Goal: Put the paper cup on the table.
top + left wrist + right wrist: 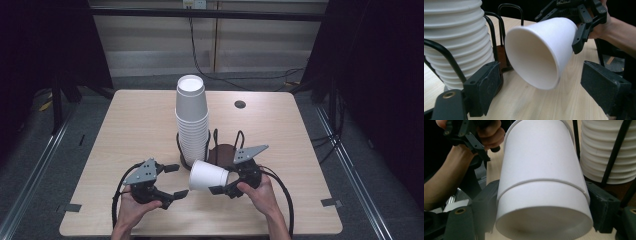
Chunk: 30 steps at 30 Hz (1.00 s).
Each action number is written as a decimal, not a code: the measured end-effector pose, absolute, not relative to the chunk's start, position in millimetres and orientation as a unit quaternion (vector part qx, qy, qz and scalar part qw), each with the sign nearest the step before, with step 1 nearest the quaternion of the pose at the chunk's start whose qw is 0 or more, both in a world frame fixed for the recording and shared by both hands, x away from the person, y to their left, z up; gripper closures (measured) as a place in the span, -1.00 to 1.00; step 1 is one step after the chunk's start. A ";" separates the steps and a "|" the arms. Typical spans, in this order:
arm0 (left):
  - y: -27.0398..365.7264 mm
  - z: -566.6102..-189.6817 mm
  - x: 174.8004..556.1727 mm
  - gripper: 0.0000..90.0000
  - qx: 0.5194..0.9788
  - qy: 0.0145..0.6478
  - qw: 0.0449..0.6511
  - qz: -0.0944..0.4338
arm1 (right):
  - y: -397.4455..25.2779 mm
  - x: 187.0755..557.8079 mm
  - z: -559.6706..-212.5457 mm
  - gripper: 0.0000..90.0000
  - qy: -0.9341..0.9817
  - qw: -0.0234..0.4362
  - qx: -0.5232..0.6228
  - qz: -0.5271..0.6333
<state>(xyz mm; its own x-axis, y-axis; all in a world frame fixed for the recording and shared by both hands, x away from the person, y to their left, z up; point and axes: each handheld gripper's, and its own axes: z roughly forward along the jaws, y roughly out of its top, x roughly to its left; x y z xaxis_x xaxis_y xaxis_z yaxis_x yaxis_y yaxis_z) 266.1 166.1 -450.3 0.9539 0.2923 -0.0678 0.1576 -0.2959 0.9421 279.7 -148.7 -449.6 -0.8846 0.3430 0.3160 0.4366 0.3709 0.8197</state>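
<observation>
Beyond my worktop (125,125), with its small dark hole (240,104) near the far edge, black cables (200,65) trail across grey floor (60,150).

No readable text, label, brand, number or sign anywhere. White cups (191,117) in stack: plain, unprinted. Single cup (208,176) just in front of stack: blank wall, blank inside. Gripper bodies and grey plates beside that cup: no legible marking. Table top (140,125) around stack: bare wood grain, no lettering.
</observation>
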 end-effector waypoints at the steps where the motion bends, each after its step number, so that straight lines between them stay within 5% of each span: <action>1: 165.8 -450.5 266.0 -0.65 0.802 0.139 0.578 0.058 | -149.4 279.1 -450.9 -0.50 -0.825 0.046 -0.235 -0.513; 30: 156.0 -457.2 265.5 -0.77 0.785 0.141 0.602 0.049 | -145.8 265.5 -461.6 -0.50 -0.778 0.040 -0.180 -0.601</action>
<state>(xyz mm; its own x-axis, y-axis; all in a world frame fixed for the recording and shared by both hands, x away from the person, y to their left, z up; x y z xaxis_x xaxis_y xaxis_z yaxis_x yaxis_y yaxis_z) 265.5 156.0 -457.2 0.9555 0.2799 -0.0933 0.1628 -0.2363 0.9580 265.5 -145.8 -461.6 -0.9322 0.2314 0.2782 0.3275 0.2128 0.9206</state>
